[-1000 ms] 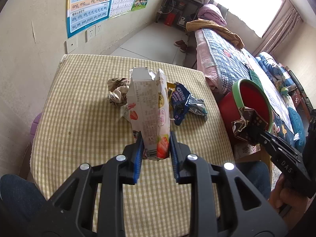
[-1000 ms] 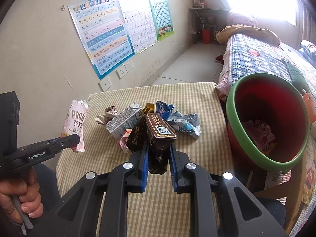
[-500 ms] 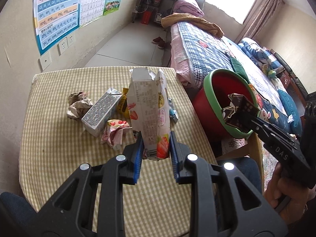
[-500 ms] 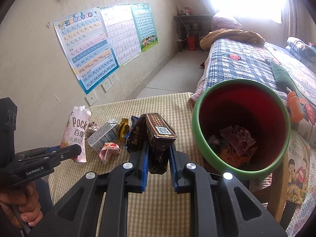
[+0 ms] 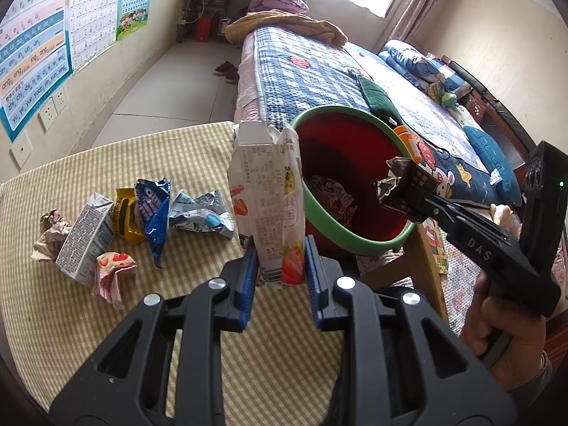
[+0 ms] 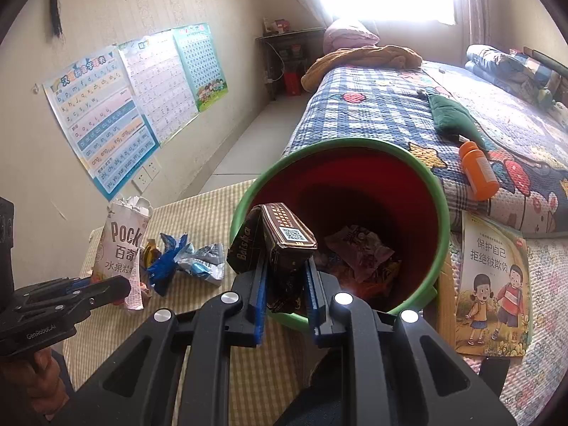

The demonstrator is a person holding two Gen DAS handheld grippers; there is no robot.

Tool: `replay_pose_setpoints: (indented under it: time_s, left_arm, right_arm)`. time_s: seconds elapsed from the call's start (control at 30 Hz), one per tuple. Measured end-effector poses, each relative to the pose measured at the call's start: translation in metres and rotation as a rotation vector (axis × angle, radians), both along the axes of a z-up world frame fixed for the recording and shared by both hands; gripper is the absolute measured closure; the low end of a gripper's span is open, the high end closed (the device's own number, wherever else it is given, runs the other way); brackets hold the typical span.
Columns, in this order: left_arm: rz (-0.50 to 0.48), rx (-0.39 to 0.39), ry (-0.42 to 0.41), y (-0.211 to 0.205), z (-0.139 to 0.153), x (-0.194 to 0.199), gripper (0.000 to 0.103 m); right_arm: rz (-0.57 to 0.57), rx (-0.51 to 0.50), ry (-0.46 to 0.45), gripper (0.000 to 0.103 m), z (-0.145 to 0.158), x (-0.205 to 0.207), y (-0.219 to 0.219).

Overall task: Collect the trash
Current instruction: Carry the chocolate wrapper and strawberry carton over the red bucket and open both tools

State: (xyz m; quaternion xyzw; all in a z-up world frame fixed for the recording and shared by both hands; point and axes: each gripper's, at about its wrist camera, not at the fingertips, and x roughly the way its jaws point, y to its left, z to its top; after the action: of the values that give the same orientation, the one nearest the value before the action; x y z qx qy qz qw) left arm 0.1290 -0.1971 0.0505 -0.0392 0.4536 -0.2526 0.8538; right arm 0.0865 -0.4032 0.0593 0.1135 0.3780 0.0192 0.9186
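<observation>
My left gripper (image 5: 280, 259) is shut on an opened white and pink Pocky box (image 5: 266, 191) with strawberry print, held upright over the table's right edge, beside the bin. The bin is red inside with a green rim (image 5: 355, 241) and holds several wrappers. My right gripper (image 6: 285, 284) is shut on a dark brown chocolate box (image 6: 284, 234), which hangs over the bin's near rim (image 6: 436, 191). On the checked tablecloth (image 5: 71, 319) lie a small milk carton (image 5: 87, 234), a blue Oreo wrapper (image 5: 154, 209), a yellow wrapper (image 5: 126, 216), a silver-blue wrapper (image 5: 202, 213), crumpled paper (image 5: 49, 230) and a pink wrapper (image 5: 110, 273).
A bed with a blue checked quilt (image 5: 319, 71) runs behind the bin. An orange bottle (image 6: 477, 170) lies on the bed and a picture book (image 6: 493, 284) lies to the bin's right. Posters (image 6: 106, 113) and sockets cover the left wall. A person's hand (image 5: 504, 330) grips the right tool.
Both grippers have swung to the right, from over the trash pile to the bin. The brown box now hangs at the bin's mouth, and the Pocky box stands next to its rim.
</observation>
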Motion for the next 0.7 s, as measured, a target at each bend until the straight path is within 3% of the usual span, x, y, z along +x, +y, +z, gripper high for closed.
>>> replay_pose_setpoints:
  time_s: [0.7]
  left_arm:
    - [-0.179,0.017,-0.041,-0.110,-0.004,0.033,0.078]
  right_arm:
    - [-0.126,0.016,-0.007,0.085,-0.014,0.013,-0.073]
